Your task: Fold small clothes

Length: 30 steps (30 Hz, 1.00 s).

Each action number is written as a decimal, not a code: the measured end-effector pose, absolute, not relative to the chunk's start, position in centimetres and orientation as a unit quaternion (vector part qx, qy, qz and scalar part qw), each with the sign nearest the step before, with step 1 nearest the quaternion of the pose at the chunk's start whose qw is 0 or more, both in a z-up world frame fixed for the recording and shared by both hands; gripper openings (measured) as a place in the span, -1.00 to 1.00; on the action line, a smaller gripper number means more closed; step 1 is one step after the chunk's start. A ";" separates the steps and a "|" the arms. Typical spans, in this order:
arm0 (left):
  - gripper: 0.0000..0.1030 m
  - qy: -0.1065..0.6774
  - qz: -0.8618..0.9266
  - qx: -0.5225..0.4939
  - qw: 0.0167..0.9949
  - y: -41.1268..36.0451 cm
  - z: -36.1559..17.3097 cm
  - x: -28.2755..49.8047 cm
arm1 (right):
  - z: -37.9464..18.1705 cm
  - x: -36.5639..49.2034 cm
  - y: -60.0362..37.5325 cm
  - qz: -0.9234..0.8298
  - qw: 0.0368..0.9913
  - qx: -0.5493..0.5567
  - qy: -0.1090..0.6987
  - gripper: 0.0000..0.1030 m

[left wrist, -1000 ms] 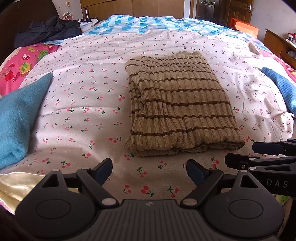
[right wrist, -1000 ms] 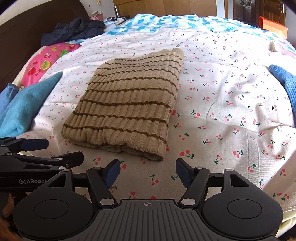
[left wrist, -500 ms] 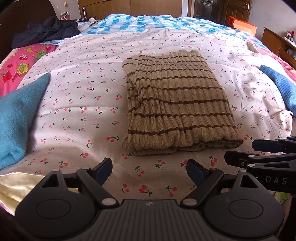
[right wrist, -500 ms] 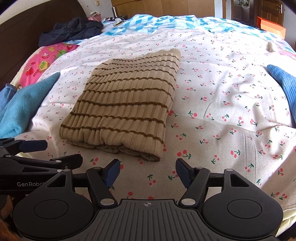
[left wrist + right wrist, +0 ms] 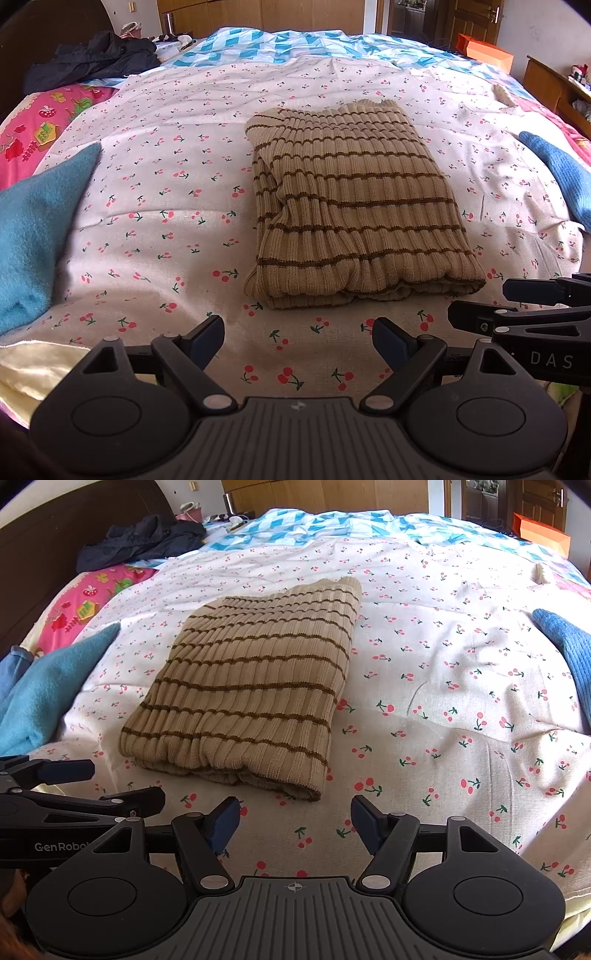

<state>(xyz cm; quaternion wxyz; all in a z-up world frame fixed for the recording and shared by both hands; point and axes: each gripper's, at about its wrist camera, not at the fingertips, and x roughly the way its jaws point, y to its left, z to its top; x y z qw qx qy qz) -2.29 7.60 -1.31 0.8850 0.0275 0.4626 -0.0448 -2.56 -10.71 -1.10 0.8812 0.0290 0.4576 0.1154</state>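
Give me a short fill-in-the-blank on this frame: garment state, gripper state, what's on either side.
1. The striped sweater lies ____ on the cherry-print sheet.
2. The left gripper and right gripper are both ____.
3. The colour of the cloth left of the sweater is ____.
4. The sweater's stripes are ____.

Missing words: folded; open; blue; brown
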 end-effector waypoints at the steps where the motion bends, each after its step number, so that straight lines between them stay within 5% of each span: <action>1: 0.78 0.462 -0.045 0.027 0.885 7.6 -1.3 -2.3 | -1.1 -2.6 -10.7 0.115 0.881 0.029 0.458 0.31; 30: 0.78 0.459 -0.033 0.035 0.887 7.5 -1.3 -2.4 | -1.0 -2.9 -10.5 0.120 0.878 0.038 0.461 0.31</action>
